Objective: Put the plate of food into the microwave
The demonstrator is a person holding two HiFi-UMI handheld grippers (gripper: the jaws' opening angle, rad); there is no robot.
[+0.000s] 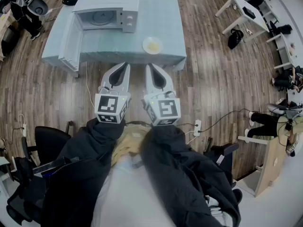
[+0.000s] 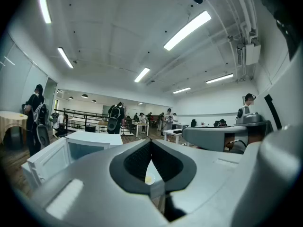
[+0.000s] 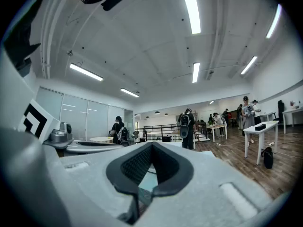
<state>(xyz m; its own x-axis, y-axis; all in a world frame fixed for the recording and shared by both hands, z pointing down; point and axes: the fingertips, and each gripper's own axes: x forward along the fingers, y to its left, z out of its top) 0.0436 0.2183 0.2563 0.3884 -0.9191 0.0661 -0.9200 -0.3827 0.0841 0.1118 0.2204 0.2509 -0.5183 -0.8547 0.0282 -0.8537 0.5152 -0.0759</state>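
- Hard to make out the food on the plate (image 1: 152,45): only a pale yellow patch.
- In the left gripper view, just a sliver of that plate through the gap under the meeting tips.
- Left gripper (image 1: 126,65) and right gripper (image 1: 148,65): jaws closed tip to tip, nothing between, side by side short of the table (image 1: 165,37).
- Plate near the table's front edge, right of centre, well apart from the microwave (image 1: 106,6) at the back left with its door (image 1: 71,39) swung open.
- Pale blue table top; wood floor (image 1: 213,79); desks (image 1: 246,8) and people (image 2: 114,117) around the room's edges.
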